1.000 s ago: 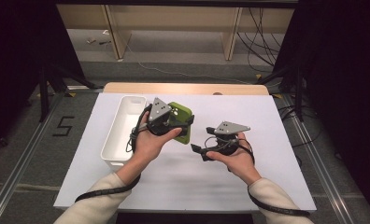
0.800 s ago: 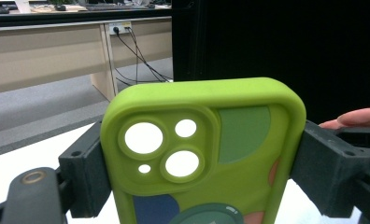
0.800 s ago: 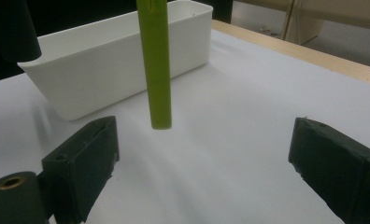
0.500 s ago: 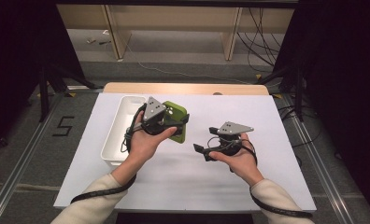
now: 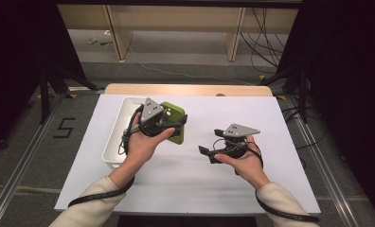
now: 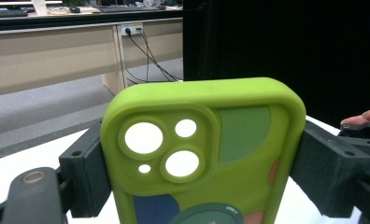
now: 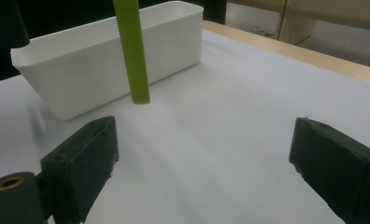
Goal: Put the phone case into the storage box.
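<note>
the green phone case (image 6: 206,158) sits clamped between the two black jaws of the left gripper (image 5: 169,125), its sides pressed by the pads, camera cutouts facing that gripper's camera. it hangs above the white table cover (image 5: 195,175), just beside the white bin (image 5: 117,137) at the left. the right gripper (image 5: 209,152) rests lower, well apart from the case, jaws spread wide with nothing between them. beyond the table lies grey floor with cables.
</note>
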The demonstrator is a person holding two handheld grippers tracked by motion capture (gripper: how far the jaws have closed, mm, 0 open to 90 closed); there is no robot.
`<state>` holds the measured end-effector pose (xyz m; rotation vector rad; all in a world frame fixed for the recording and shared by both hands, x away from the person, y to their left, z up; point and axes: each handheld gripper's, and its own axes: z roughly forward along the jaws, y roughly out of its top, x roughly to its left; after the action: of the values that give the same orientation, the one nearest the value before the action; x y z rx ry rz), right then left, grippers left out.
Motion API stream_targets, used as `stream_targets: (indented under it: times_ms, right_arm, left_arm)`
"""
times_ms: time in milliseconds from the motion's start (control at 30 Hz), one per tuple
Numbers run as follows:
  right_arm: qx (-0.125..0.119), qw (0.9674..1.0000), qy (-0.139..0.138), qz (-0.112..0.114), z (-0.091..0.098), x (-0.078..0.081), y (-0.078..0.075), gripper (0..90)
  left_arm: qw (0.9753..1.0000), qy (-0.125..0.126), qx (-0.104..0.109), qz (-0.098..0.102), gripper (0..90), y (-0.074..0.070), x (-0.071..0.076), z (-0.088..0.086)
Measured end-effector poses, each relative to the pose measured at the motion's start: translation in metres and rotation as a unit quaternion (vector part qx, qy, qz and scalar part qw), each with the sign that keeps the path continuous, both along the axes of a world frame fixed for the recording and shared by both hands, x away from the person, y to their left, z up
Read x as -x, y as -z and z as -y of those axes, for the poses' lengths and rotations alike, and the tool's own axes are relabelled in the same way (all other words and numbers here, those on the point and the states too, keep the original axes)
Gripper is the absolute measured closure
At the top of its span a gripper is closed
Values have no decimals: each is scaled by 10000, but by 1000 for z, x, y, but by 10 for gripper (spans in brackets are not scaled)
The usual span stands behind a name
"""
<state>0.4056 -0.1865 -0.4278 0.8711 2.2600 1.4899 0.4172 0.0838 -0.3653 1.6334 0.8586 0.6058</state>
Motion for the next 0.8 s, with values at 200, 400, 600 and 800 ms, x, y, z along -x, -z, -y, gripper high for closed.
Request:
stream_targets:
  times_ms: [200,400,600,800]
  right_arm:
    - [-18,10000,29,-6,3,1,0,92]
    - [0,10000,52,-18,5,1,1,92]
    - [-15,10000,71,-17,7,1,1,92]
    - [-22,10000,93,-22,9,2,1,92]
  left_arm:
    - [10000,-42,-18,14,161,-1,0,-4]
    - [9999,-106,-5,28,161,-2,0,-9]
    - [9999,-157,-21,36,162,-4,-1,-14]
    - [9998,-202,-24,46,162,-5,-1,-19]
